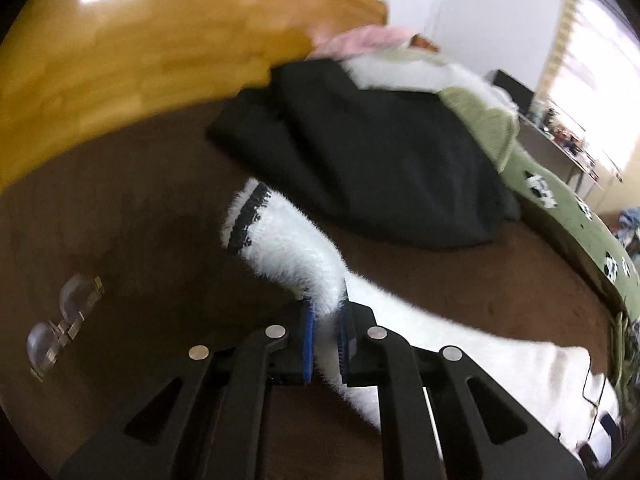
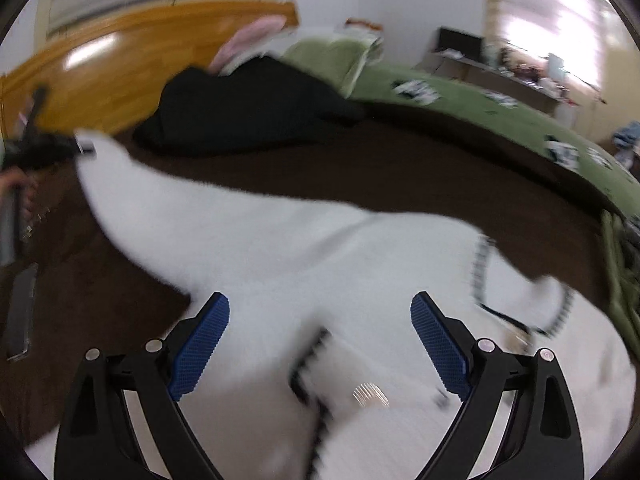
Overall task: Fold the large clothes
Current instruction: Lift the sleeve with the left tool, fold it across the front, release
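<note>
1. Your left gripper is clamped on the sleeve of the fluffy white garment with black stitched trim; the blue pads pinch the fleece from both sides, and the black-edged cuff sticks up past the fingertips.
2. Your right gripper stands wide apart, its blue pads holding nothing; it hangs over the body of the white garment, and I cannot tell whether it touches the fabric.
3. The white garment lies spread on the dark brown bedspread, with the sleeve stretched away to the left in the right wrist view, up to the left gripper at that edge.
4. Beside the sleeve on the brown cover lie a pair of clear-lensed glasses.
5. Farther up the bed sits a bundled black garment, apart from the white one.
6. Behind it are a green pillow and a pink cloth, against the glossy orange-brown wooden headboard.
7. A green blanket with black-and-white patches covers the far side of the bed.
</note>
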The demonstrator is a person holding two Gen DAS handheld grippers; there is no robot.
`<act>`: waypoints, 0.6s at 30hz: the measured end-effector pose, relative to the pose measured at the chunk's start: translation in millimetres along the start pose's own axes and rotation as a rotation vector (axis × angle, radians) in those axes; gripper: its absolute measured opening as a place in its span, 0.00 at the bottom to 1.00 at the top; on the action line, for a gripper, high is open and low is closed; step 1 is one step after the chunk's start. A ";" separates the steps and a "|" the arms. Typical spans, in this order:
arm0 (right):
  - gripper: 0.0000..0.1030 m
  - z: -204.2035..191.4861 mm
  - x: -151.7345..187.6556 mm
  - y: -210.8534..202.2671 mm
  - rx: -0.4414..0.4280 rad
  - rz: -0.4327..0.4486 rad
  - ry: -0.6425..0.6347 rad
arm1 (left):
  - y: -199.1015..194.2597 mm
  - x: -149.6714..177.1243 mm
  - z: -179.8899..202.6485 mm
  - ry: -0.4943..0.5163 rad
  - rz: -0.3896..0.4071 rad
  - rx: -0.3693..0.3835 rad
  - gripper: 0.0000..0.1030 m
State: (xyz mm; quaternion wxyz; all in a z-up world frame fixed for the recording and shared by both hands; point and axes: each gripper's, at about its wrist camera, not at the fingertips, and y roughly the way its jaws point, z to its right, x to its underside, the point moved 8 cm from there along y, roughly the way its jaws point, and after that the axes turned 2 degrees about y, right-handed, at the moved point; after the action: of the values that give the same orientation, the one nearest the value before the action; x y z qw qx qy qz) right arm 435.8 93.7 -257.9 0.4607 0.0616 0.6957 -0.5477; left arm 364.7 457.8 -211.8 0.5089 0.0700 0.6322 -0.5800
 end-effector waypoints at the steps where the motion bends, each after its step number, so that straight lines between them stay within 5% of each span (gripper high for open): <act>1: 0.88 -5.9 0.1 18.0 0.003 -0.041 -0.012 | -6.6 -5.5 10.0 0.026 0.011 0.014 0.12; 11: 0.90 -11.9 13.1 77.9 0.002 -0.194 0.012 | -46.0 -27.9 61.5 0.123 0.084 0.099 0.11; 18: 0.94 -9.4 18.2 84.9 -0.037 -0.198 0.075 | -62.8 -31.9 88.5 0.155 0.098 0.162 0.11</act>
State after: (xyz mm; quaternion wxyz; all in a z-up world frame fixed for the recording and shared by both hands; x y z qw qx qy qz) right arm 470.2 127.1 -330.9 0.3791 0.0043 0.7252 -0.5748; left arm 386.9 382.8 -130.2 0.4788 0.1863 0.6167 -0.5964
